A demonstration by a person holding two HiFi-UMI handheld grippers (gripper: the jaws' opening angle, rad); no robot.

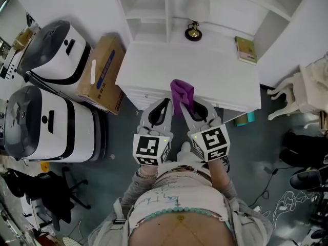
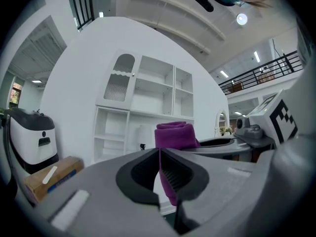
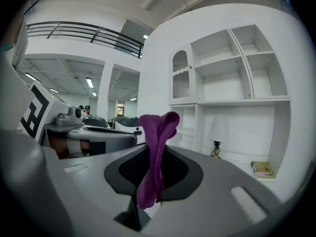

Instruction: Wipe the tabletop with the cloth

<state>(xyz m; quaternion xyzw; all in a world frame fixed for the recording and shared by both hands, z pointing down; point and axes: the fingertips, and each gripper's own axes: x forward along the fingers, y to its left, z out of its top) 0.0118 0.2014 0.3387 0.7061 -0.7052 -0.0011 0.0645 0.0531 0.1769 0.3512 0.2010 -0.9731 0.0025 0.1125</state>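
Cloth (image 3: 154, 132) is pinched in right tongs (image 3: 150, 154) and held above white counter (image 1: 215, 70), ready for wiping. Left tongs (image 2: 159, 152) are seemingly pressed together, empty.

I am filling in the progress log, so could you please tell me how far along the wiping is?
Done: the cloth is picked up, clamped in the right gripper's jaws. In hand: it is held at the tabletop's near edge, apparently not pressed on it; the left gripper, jaws together, is beside it. Left: seemingly all the wiping, including round the lamp and book.
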